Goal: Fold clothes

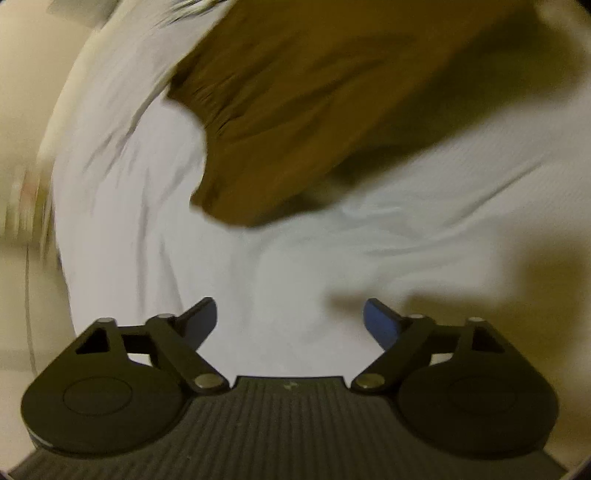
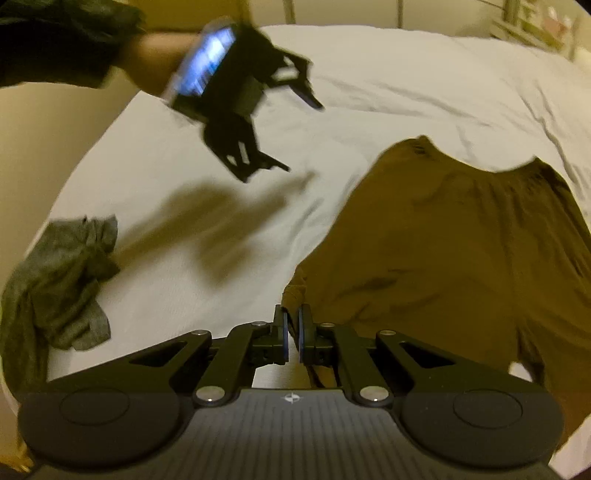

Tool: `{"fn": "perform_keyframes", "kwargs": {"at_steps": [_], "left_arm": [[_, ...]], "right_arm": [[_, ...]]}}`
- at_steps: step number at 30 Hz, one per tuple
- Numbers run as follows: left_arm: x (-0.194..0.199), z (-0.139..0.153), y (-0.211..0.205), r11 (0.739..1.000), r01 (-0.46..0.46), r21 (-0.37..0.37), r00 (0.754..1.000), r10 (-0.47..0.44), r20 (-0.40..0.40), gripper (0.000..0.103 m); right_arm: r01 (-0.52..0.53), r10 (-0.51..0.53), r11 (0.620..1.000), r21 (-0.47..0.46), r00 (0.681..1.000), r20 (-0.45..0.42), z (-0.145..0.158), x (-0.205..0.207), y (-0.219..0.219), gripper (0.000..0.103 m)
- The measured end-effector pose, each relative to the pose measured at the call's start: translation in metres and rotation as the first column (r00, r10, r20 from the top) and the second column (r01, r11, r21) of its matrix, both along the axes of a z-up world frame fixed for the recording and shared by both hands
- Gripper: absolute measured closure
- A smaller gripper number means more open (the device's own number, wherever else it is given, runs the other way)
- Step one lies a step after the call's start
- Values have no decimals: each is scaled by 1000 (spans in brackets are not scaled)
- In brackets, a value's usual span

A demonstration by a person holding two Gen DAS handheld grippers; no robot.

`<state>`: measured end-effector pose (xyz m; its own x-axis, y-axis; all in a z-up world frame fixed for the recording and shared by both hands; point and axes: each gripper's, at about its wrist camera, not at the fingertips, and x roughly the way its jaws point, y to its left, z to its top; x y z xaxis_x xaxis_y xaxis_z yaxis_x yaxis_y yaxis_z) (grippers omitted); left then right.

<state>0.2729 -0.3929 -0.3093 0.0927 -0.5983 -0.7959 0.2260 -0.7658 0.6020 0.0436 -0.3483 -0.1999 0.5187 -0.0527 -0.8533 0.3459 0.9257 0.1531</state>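
A brown garment (image 2: 454, 243) with a gathered waistband lies spread on the white bed sheet (image 2: 229, 206). My right gripper (image 2: 292, 332) is shut on its near left corner, with brown fabric pinched between the blue pads. The same brown garment (image 1: 325, 122) fills the upper part of the left wrist view, blurred by motion. My left gripper (image 1: 290, 319) hangs open above bare sheet, nothing between its fingers. From the right wrist view, the left gripper (image 2: 304, 138) is held in the air over the sheet, left of the brown garment, jaws apart.
A crumpled grey garment (image 2: 55, 288) lies at the bed's near left edge. A person's forearm (image 2: 155, 55) with a dark sleeve carries the left gripper. White sheet (image 1: 147, 221) stretches wrinkled around the brown garment. Furniture stands at the far right (image 2: 535, 26).
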Motion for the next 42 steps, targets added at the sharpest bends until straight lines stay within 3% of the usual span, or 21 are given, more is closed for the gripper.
{"fn": "perform_keyframes", "kwargs": {"at_steps": [2,6,8,10,13,21,29,31,34,42], "left_arm": [[0,-13,-24,996,86,-13,996,-85,36,21],[-2,-36,-66,978,209,-12,974,-207,96,33],[-4,-47,-84,965,263,4,957,-261,130,48],[-7,-56,-93,956,293,20,941,-292,172,77],[-13,-58,-103,954,298,25,936,-297,191,101],[-37,1,-113,946,323,19,932,-321,170,102],[-89,61,-167,912,409,34,877,-403,261,102],[-110,71,-190,915,403,31,879,-397,266,102],[-145,77,-234,932,360,45,900,-359,247,102],[-209,36,-341,952,240,192,936,-279,213,102]], "right_arm": [[25,-25,1000,14,1000,13,7,-5,-8,98],[72,-73,997,42,996,43,11,-8,-19,98],[86,-89,995,55,995,52,10,-10,-22,98],[93,-96,994,64,994,56,9,-14,-25,98],[98,-102,993,63,993,64,11,-22,-29,98],[190,-194,981,41,974,113,49,-75,-67,98],[314,-315,949,29,938,148,79,-172,-140,99],[334,-333,942,13,933,136,71,-196,-174,99],[366,-365,931,15,924,111,53,-226,-229,99],[448,-449,893,51,894,14,-26,-283,-370,99]]}}
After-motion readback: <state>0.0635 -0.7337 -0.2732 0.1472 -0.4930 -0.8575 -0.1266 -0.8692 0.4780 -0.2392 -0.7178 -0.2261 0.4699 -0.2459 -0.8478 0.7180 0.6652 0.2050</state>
